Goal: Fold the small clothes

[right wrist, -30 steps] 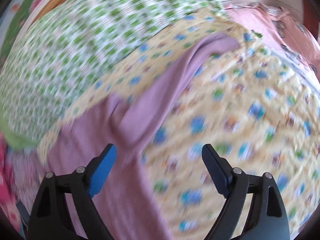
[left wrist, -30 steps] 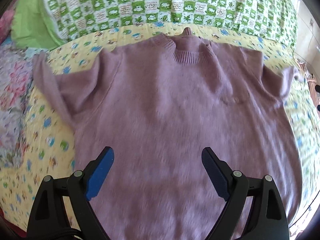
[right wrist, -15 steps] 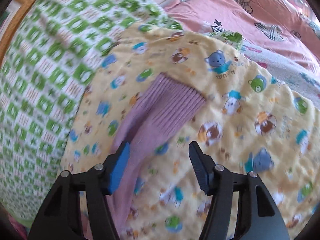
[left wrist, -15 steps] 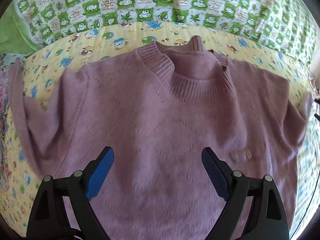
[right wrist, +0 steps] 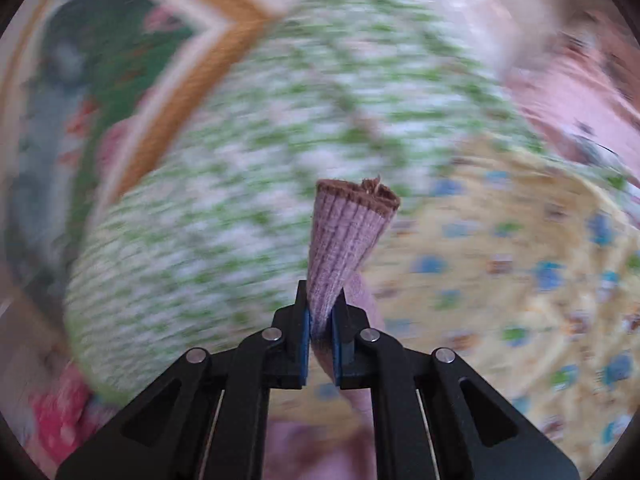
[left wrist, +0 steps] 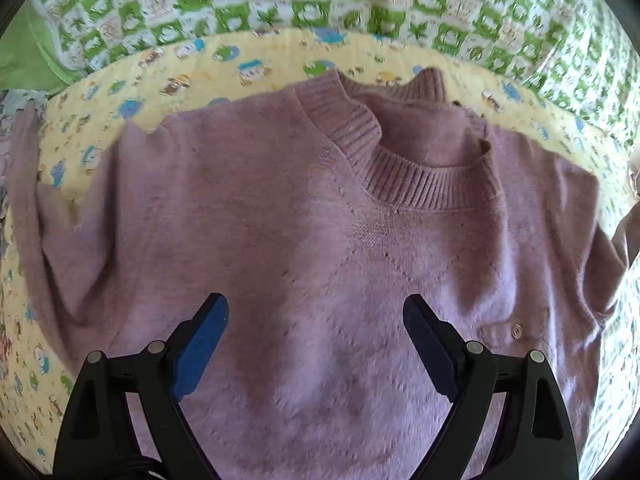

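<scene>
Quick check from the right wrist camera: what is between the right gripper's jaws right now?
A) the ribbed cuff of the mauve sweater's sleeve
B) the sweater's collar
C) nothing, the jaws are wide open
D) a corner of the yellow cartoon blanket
A: the right gripper has its jaws pinched on the ribbed cuff, which sticks up past them, lifted above the yellow blanket.

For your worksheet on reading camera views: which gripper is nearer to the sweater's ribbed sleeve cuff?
Right. The right gripper has its jaws shut on the ribbed cuff. The left gripper hangs open above the sweater's chest, below the collar.
</scene>
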Demonstrator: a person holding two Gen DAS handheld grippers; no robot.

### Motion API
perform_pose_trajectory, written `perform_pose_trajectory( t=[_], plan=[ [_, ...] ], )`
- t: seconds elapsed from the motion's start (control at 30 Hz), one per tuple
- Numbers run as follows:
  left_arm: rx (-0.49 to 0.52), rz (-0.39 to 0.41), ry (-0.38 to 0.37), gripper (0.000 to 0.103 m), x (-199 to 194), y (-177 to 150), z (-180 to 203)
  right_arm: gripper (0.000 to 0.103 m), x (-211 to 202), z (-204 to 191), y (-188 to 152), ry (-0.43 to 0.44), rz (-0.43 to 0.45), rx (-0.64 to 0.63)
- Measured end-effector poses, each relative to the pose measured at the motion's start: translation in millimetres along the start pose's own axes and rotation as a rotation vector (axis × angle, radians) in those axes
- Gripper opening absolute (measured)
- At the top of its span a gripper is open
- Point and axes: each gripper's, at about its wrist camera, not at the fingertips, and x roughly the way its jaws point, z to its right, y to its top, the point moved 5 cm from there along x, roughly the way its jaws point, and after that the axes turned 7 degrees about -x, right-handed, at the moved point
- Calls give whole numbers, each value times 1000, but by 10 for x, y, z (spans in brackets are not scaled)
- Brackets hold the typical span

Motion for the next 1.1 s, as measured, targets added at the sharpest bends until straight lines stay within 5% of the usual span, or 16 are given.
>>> perform_pose_trajectory(
  t=[0.17,0.23,0.27,0.37,0.57,0.7,0.83,0.97,1.03,1.1],
  plan=[
    [-41,12,-16,90,-250,-167,-309,13,406,-2047,-795,415,-229,-209],
    [-57,11,-15,90,-351,-275,-479,43,571,-2494,-1248,498,-348,-251],
    [-68,7,-9,90,-393,-335,-571,65,660,-2697,-1504,504,-411,-292],
    [-106,-9,0,90,-467,-505,-859,68,750,-2933,-1981,502,-488,-343],
    [-98,-16,28,90,-496,-680,-1229,68,710,-2246,-2271,279,-556,-304],
    [3,14,48,90,-489,-633,-1244,68,547,-1667,-2345,123,-576,-209],
    [276,72,69,90,-464,-622,-980,68,415,-1279,-2398,26,-579,-149],
    [658,120,159,90,-277,-833,-654,68,343,-982,-2415,-34,-582,-98],
    [762,115,214,90,-121,-913,-636,68,340,-920,-2373,-53,-569,-83],
    [765,94,188,86,-65,-916,-657,68,341,-850,-2333,-66,-556,-71]
  ],
)
